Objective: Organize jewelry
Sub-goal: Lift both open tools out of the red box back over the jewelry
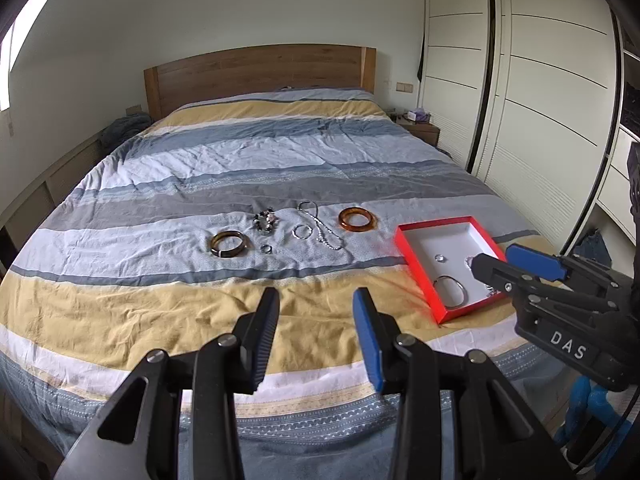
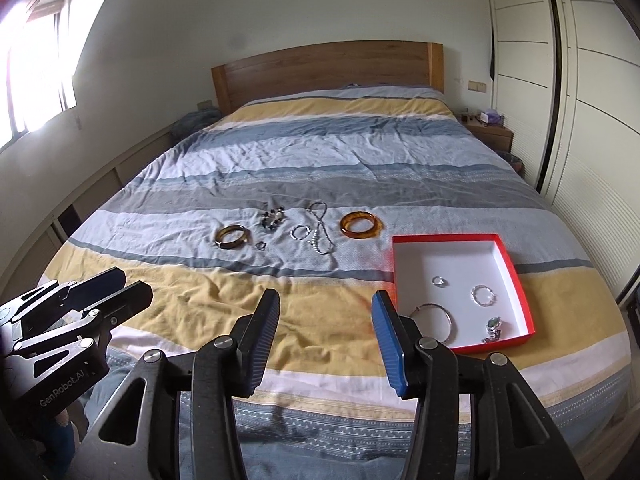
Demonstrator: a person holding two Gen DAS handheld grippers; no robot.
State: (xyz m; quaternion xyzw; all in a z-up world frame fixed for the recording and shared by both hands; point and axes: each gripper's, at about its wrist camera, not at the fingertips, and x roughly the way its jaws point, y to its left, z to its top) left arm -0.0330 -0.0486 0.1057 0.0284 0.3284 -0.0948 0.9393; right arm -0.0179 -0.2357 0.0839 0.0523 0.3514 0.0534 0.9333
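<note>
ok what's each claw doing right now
left claw: open, empty
right claw: open, empty

striped bedspread [image 1: 240,152], wooden headboard [image 1: 260,76], white wardrobe doors [image 1: 552,80], bedside table [image 2: 490,132], bright window [image 2: 36,72]

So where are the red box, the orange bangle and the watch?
red box [image 2: 521,280]: right wrist view, on its right red wall.
orange bangle [image 2: 347,229]: right wrist view, on the left of its ring, lying on the bedspread.
watch [image 2: 493,323]: right wrist view, on its face, inside the box.
</note>
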